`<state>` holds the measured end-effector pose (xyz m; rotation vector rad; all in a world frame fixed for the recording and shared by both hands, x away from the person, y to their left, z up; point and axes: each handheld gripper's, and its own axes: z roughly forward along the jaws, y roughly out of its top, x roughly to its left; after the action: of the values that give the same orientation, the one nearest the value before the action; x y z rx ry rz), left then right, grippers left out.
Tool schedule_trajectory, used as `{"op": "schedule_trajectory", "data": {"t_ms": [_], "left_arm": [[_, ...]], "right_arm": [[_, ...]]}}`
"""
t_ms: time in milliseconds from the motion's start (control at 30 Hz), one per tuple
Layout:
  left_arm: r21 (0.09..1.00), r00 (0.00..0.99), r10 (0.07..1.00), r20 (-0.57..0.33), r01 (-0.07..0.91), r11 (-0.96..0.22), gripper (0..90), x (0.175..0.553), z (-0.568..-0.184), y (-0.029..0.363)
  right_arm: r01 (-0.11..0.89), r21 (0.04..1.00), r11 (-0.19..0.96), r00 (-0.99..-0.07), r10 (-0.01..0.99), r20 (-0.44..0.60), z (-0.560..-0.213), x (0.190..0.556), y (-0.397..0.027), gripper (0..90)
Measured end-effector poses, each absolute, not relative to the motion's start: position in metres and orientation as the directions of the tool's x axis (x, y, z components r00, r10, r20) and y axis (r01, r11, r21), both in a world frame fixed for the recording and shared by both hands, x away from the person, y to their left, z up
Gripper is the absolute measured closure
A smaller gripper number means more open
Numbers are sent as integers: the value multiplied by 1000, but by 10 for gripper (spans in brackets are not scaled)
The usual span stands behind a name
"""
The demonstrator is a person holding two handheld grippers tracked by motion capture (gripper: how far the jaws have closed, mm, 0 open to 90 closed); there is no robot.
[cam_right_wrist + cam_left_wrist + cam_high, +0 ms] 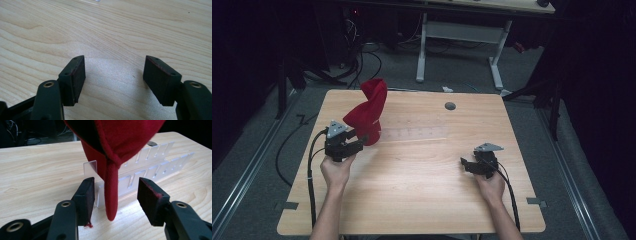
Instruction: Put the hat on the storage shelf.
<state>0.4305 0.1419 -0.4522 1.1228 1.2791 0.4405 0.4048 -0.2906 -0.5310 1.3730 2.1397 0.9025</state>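
Left gripper [113, 195] jaws apart, nothing pinched, red cloth [368, 112] hanging left of centre with its hem between our pads over the clear rack [150, 163], right gripper [113, 77] wide and empty: risk we snag the hem and topple the rack.
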Motion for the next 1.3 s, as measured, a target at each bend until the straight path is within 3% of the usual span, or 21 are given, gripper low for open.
{"op": "schedule_trajectory", "data": {"t_ms": [1300], "left_arm": [[839,389,750,-535,351,416,400,379,-446,141]], "right_arm": [[624,724,295,-411,912,-17,-531,405,-290,344]]}}
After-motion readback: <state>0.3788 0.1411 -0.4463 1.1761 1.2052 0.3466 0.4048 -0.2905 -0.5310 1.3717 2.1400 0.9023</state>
